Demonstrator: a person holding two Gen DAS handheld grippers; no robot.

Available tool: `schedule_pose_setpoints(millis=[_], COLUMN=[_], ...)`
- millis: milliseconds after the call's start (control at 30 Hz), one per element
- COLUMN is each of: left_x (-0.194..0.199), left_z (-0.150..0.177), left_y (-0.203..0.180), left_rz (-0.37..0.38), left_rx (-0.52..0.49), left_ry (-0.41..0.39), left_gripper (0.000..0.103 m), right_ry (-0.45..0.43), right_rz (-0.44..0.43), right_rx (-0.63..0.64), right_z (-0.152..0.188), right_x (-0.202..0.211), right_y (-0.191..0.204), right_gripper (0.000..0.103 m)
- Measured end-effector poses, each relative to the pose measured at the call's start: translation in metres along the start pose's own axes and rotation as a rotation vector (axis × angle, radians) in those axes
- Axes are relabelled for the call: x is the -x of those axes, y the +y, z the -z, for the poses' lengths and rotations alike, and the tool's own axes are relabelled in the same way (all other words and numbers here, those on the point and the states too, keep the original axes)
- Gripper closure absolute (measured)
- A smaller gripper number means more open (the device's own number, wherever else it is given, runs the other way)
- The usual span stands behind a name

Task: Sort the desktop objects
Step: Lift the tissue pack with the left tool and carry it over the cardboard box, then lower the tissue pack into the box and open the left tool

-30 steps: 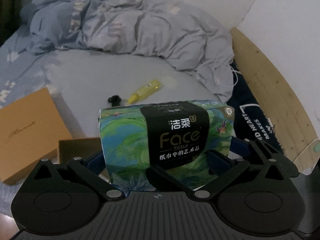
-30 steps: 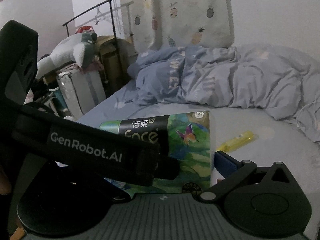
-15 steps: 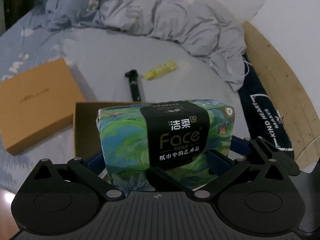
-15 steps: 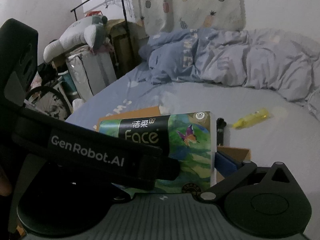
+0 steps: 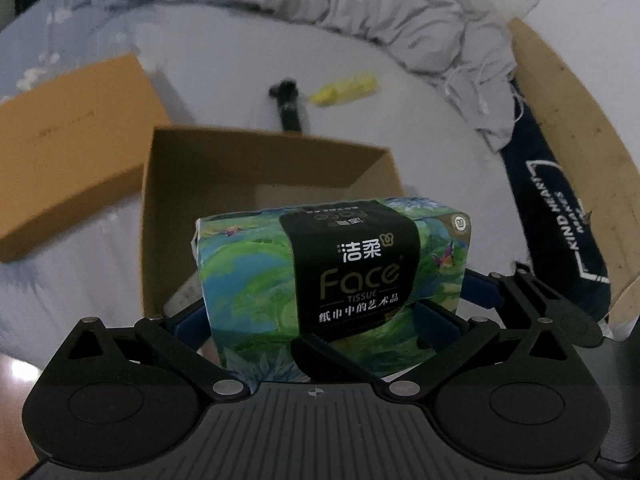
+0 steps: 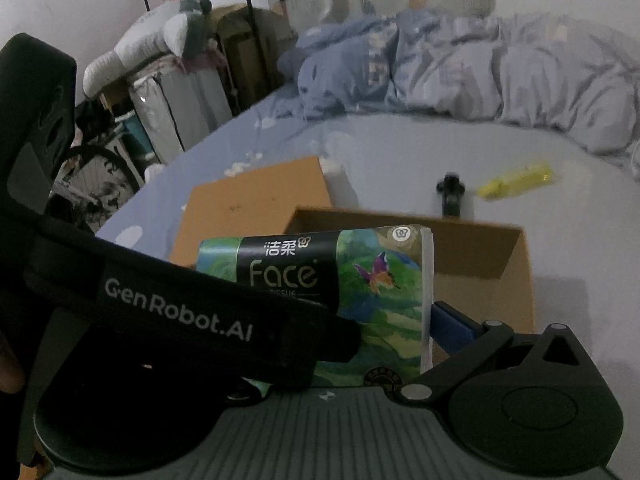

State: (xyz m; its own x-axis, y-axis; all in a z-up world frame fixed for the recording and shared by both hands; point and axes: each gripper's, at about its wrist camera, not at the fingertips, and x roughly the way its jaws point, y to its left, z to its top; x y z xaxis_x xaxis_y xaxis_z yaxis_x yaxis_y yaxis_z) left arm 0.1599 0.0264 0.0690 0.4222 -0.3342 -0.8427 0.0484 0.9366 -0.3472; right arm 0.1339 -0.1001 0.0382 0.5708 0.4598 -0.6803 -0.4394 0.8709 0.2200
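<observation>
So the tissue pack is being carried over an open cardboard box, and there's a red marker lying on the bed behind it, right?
Nearly. The marker is yellow, not red, as the left wrist view shows. The rest holds: the tissue pack is held above the open cardboard box on the bed.

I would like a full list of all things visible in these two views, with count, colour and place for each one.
tissue pack: 1, green-blue with black band, held above the open box
open box: 1, brown cardboard, on the bed, below the pack
box lid: 1, orange-brown, beside the box
black object: 1, beyond the box; blurred
yellow object: 1, beside the black one
duvet: 1, blue-grey, far side of bed
left gripper: 1, black, blue pads, shut on the pack
right gripper: 1, black, one blue pad against the pack's end
</observation>
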Motion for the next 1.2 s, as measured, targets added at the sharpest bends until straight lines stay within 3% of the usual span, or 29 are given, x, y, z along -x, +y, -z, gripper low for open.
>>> schedule_pose_setpoints(millis=[867,1200], left_x=[-0.101,-0.126], left_z=[0.012,0.011], left_y=[0.036,0.039], left_rz=[0.001,0.002], left_rx=[0.099,0.110], left_ry=[0.179,0.213], left_gripper=[0.000,0.000], right_ry=[0.208,0.274], right_rz=[-0.023,-0.022], right_rx=[-0.064,-0.086], right_z=[0.040,0.048], right_x=[-0.071,-0.085], right_y=[-0.029,-0.042], right_gripper=[0.000,0.000])
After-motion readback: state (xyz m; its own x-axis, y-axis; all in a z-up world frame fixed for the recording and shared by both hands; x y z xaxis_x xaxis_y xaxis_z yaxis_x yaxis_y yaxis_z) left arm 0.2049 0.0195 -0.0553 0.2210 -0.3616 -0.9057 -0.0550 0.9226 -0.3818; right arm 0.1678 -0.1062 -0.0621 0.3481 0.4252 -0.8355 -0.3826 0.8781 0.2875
